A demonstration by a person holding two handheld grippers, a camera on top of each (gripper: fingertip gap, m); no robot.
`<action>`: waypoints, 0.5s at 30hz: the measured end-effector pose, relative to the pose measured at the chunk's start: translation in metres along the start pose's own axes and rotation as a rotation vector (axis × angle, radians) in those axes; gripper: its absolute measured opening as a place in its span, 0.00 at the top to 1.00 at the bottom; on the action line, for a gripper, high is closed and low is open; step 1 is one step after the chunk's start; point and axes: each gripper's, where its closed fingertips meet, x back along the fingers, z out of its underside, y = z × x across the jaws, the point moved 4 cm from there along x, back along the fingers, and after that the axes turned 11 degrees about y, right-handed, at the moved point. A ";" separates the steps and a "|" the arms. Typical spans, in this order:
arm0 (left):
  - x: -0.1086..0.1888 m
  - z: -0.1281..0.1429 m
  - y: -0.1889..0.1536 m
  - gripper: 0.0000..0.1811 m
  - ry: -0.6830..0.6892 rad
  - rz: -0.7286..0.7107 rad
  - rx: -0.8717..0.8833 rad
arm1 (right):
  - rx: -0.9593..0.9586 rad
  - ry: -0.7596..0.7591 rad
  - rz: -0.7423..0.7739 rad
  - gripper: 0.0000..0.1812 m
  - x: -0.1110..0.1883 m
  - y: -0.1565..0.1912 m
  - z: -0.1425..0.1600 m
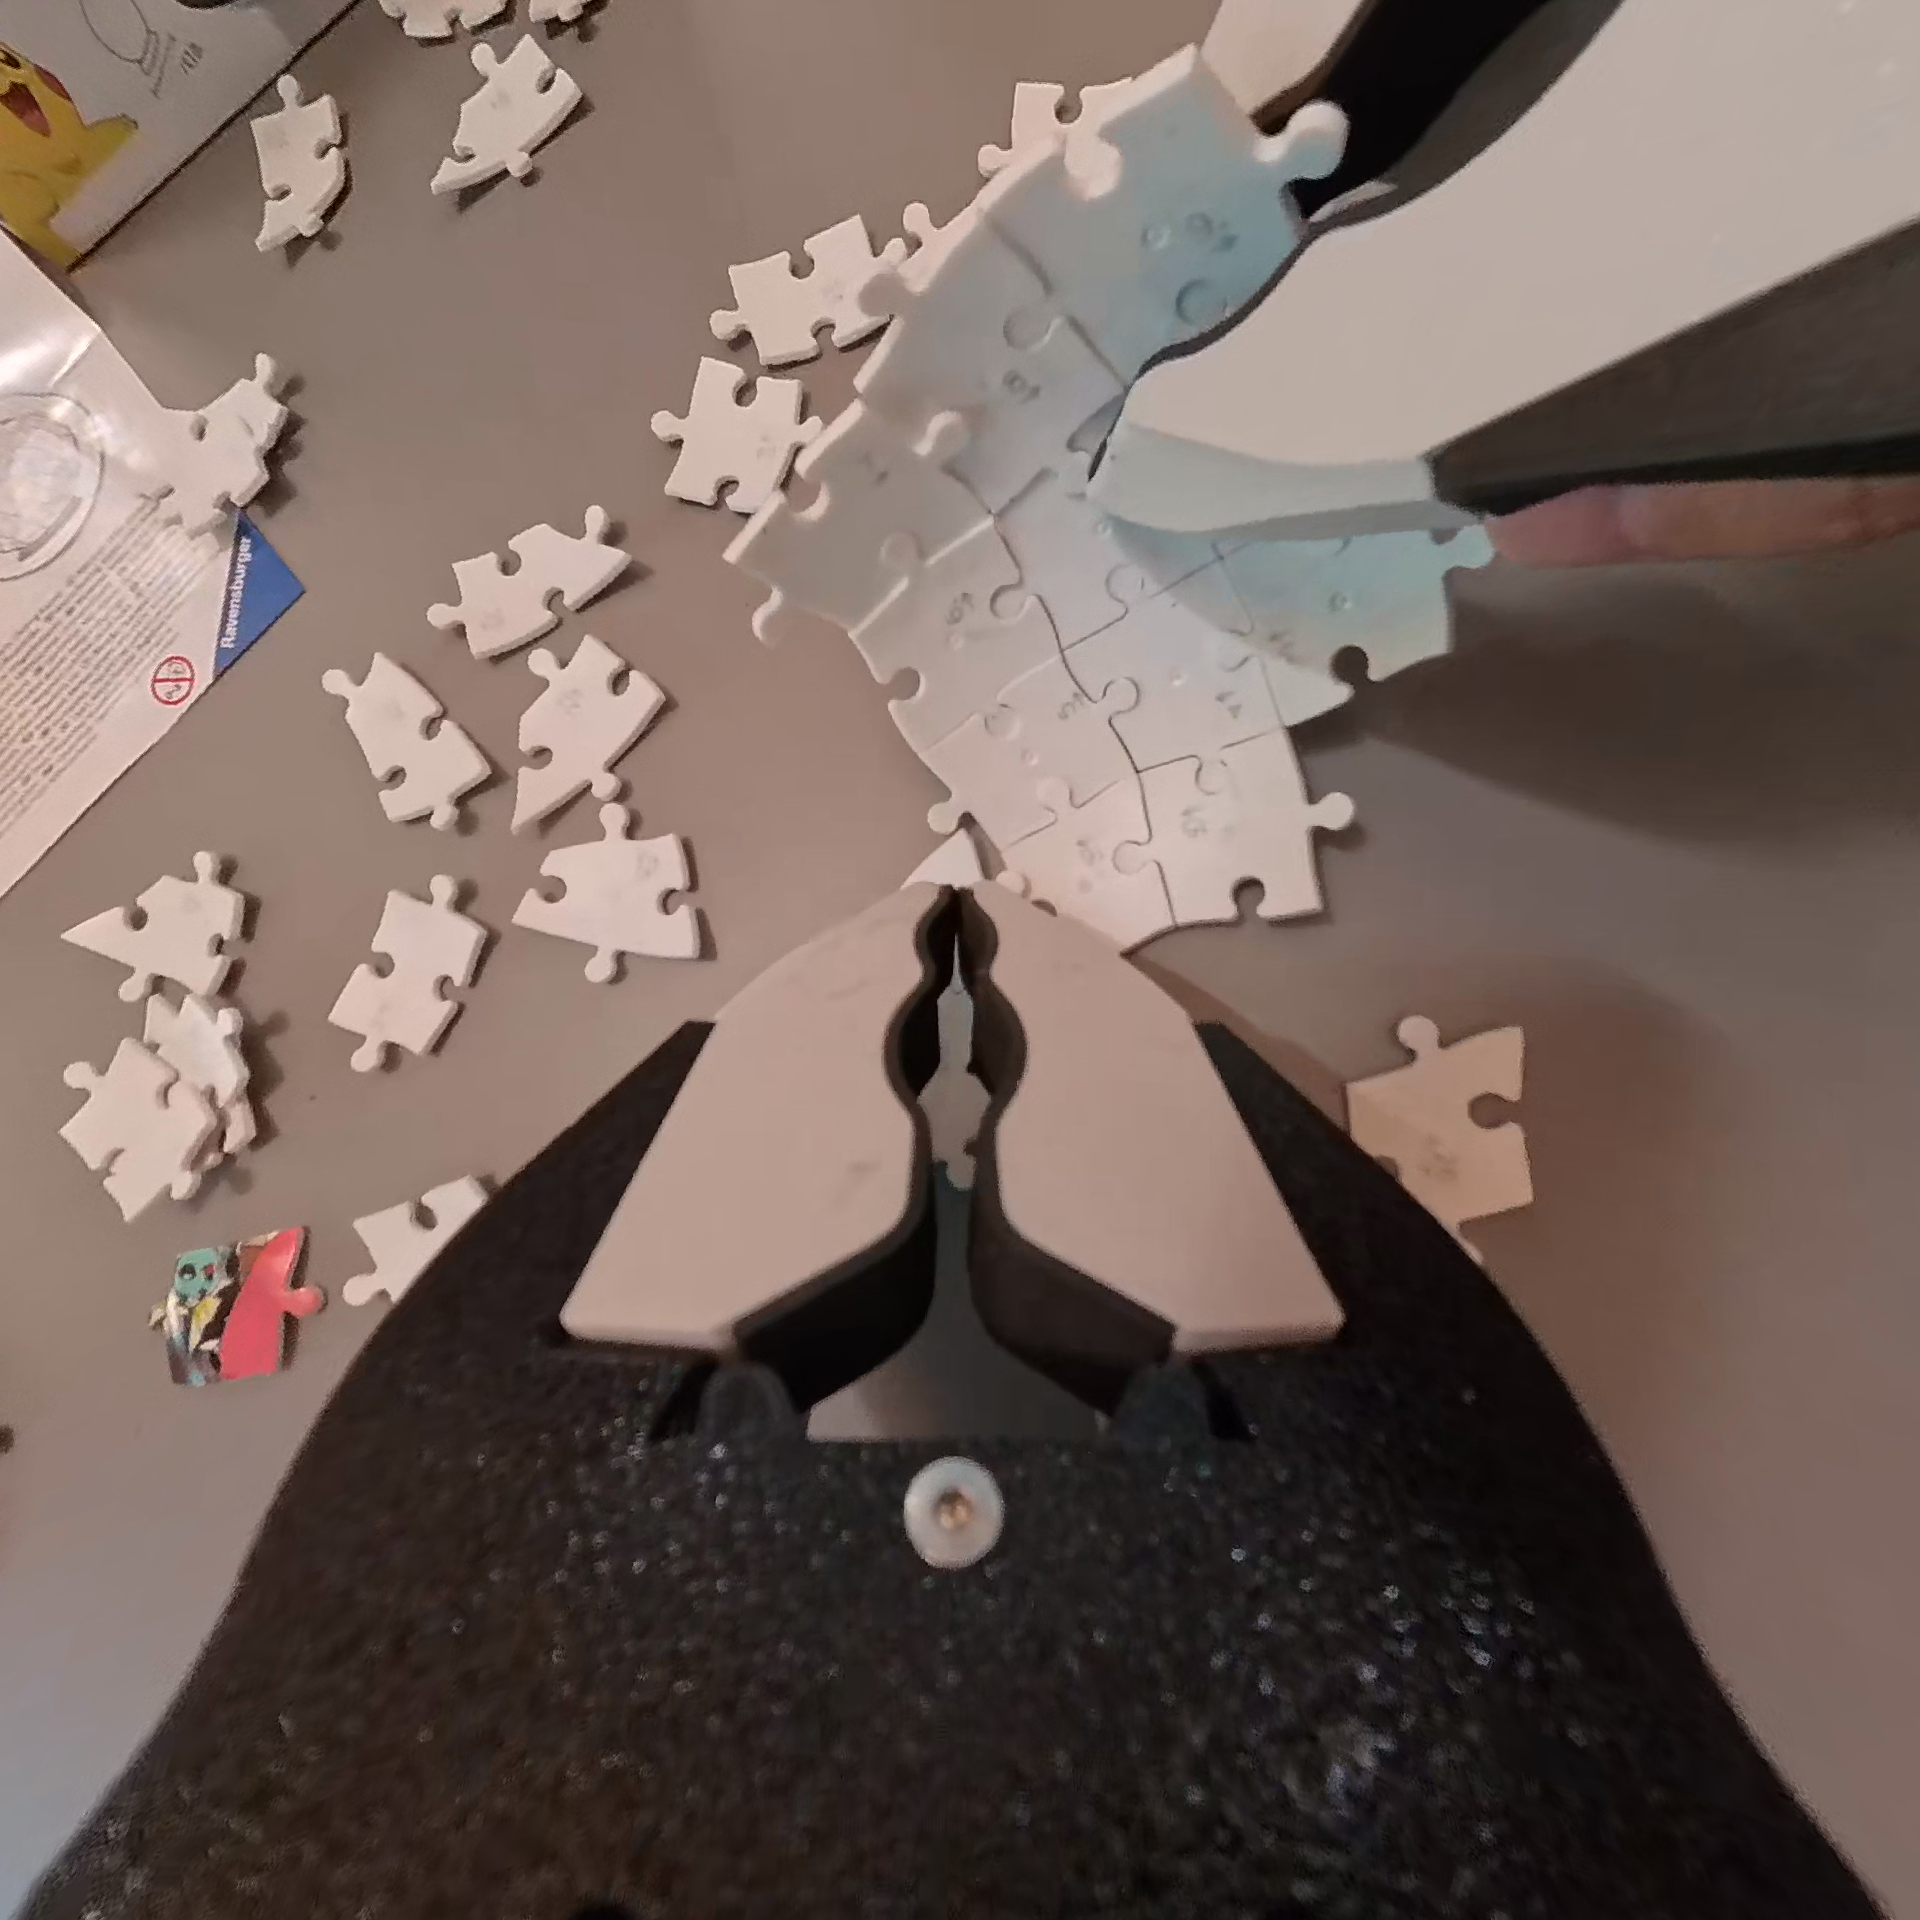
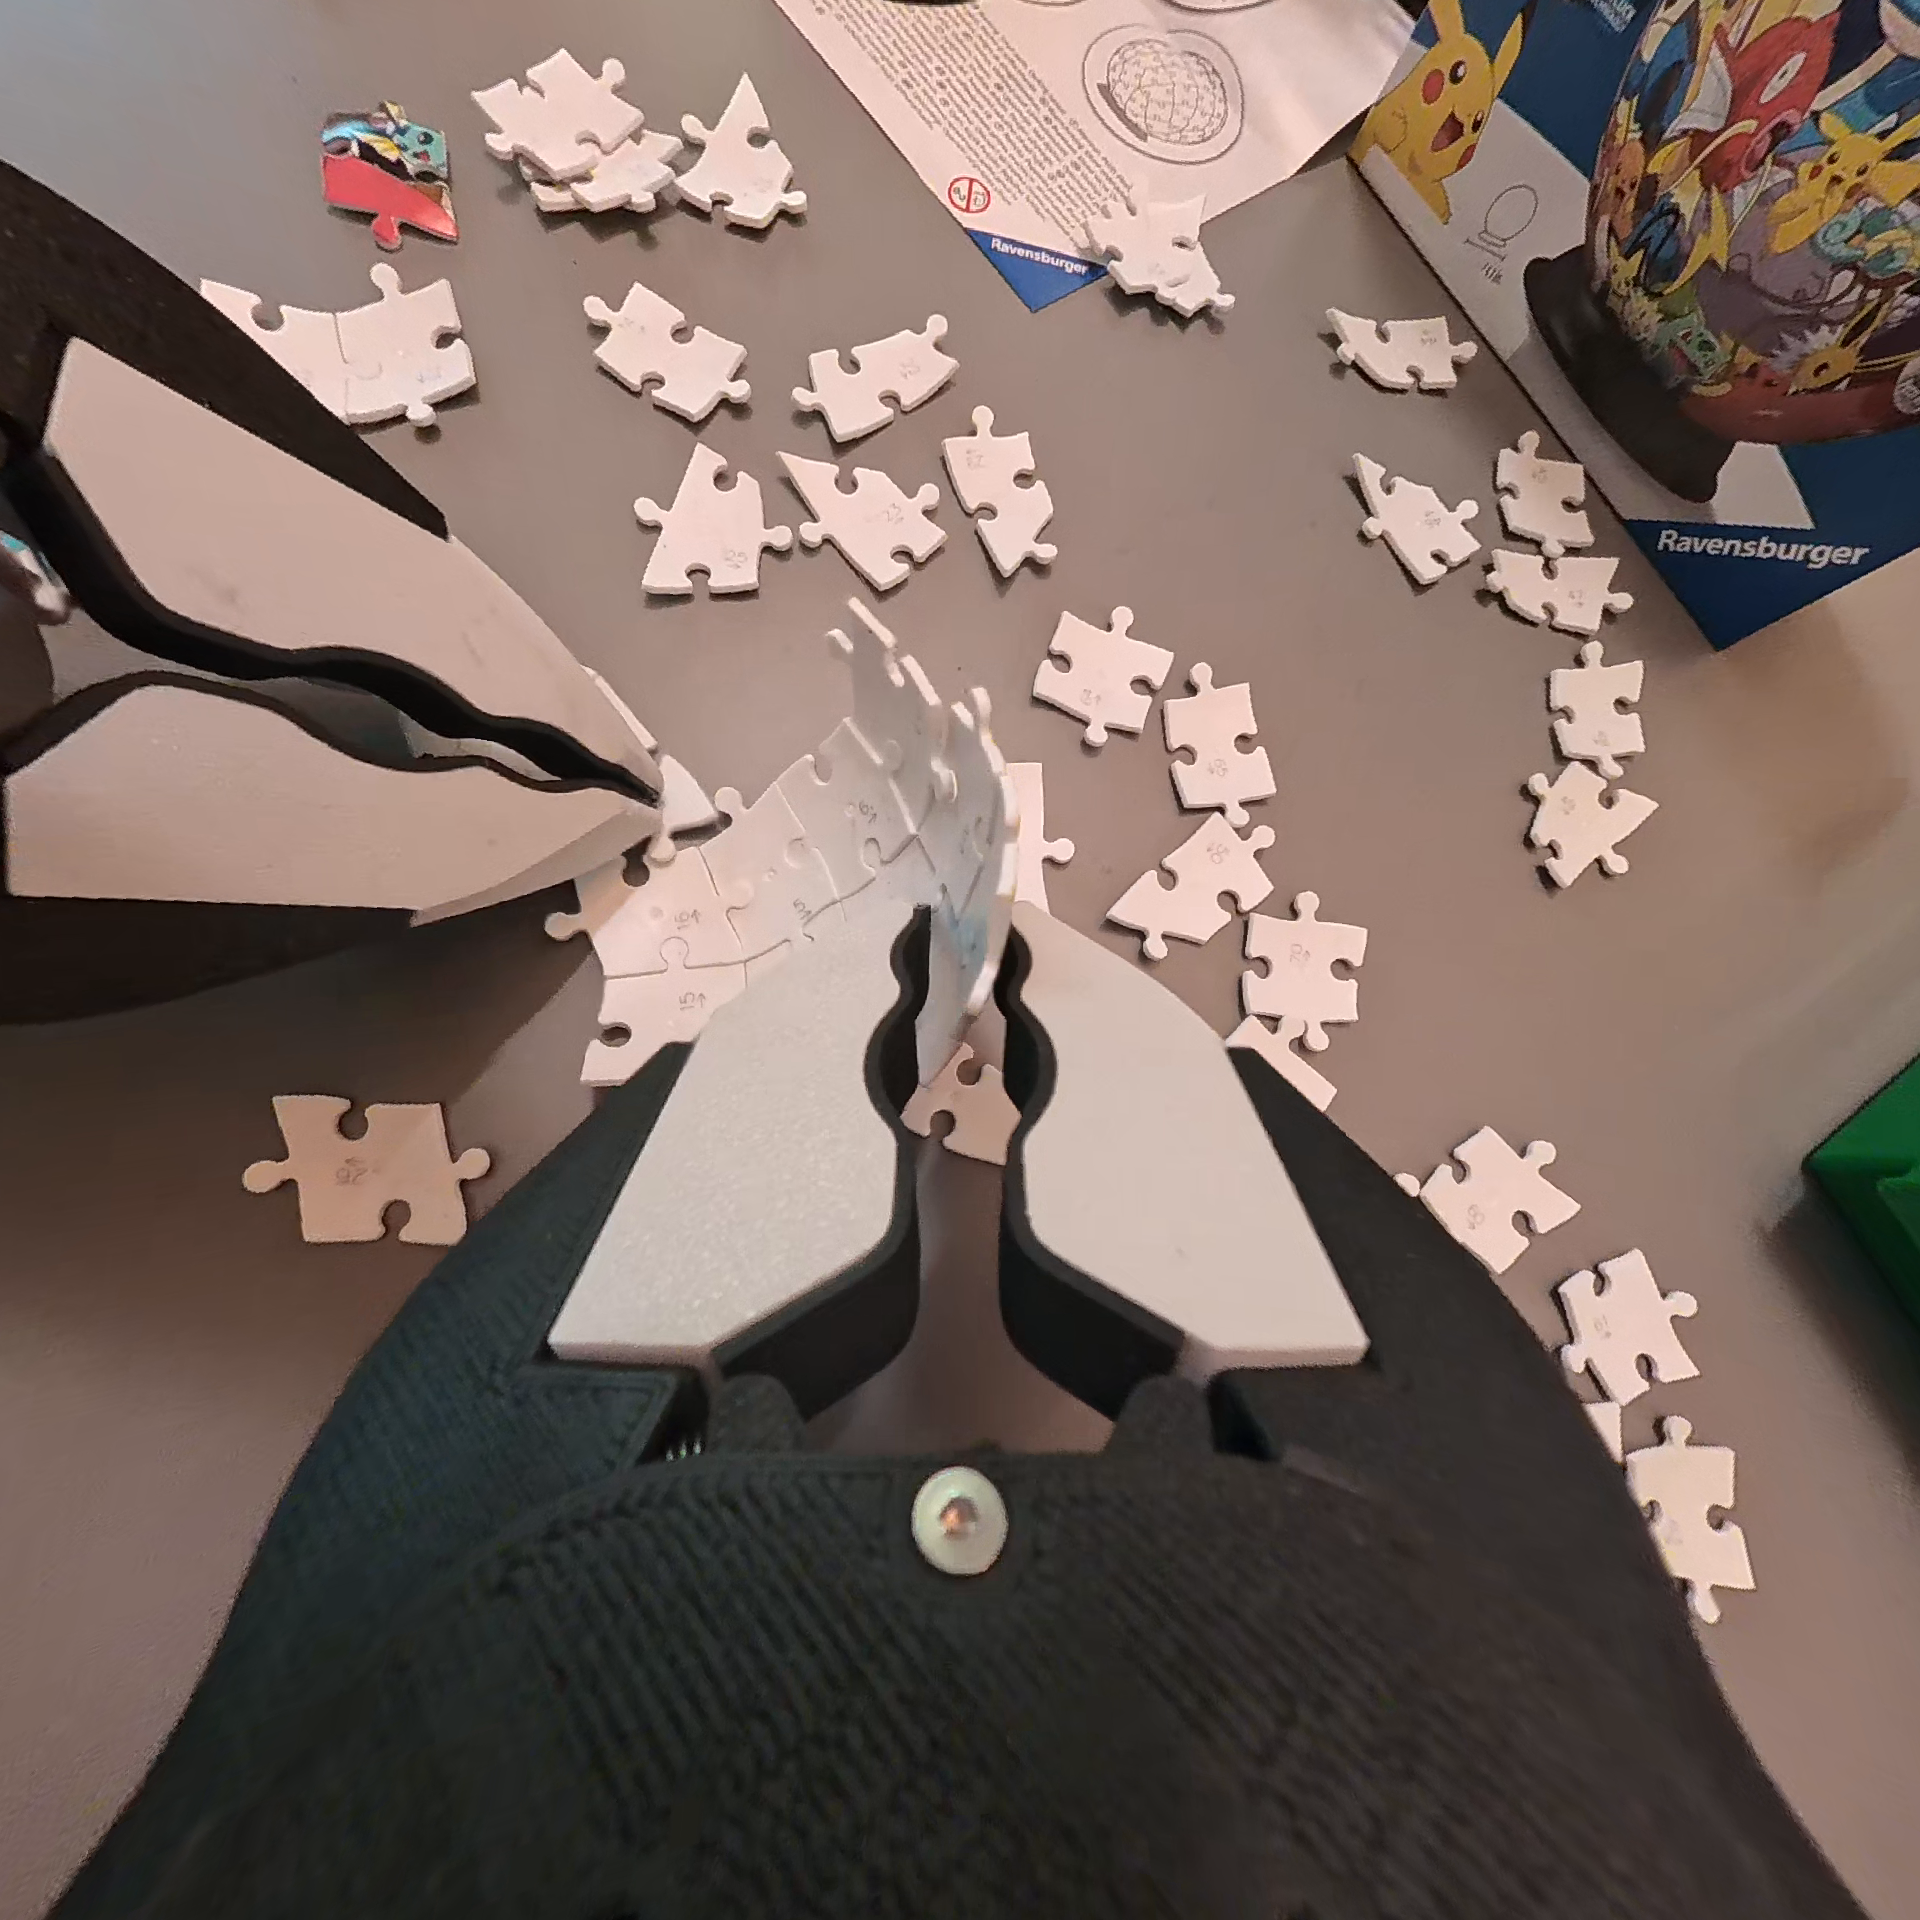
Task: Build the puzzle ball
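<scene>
A curved section of joined white puzzle pieces (image 1: 1091, 675) stands tilted up off the grey table (image 1: 1558, 935); it also shows in the right wrist view (image 2: 790, 883). My right gripper (image 2: 961, 935) is shut on this section's upper edge, and appears in the left wrist view at top right (image 1: 1117, 436). My left gripper (image 1: 956, 909) is shut on a thin white piece held edge-on, its tips touching the section's lower edge. It shows at the left of the right wrist view (image 2: 646, 802). Several loose white pieces (image 1: 582, 727) lie face down around.
More loose pieces (image 2: 1216, 748) are spread over the table's middle and right. One coloured piece (image 2: 390, 171) lies face up. The puzzle box (image 2: 1714, 260) and an instruction sheet (image 2: 1091, 94) lie at the far side. A green object (image 2: 1870, 1174) sits at the right edge. The tips of one gripper are about 7 cm away from the tips of the other. Between my right fingertips and the green object (image 2: 1870, 1174) there is roughly 20 cm.
</scene>
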 end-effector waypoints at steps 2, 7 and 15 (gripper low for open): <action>0.000 0.001 0.001 1.00 0.000 -0.002 -0.011 | 0.004 0.000 0.004 0.94 0.000 0.000 0.000; 0.002 0.003 -0.001 1.00 0.011 -0.010 -0.070 | 0.005 -0.001 0.014 0.93 -0.001 -0.002 0.001; 0.001 0.000 -0.003 1.00 0.016 -0.012 -0.161 | 0.019 -0.020 0.014 0.94 0.001 -0.002 -0.002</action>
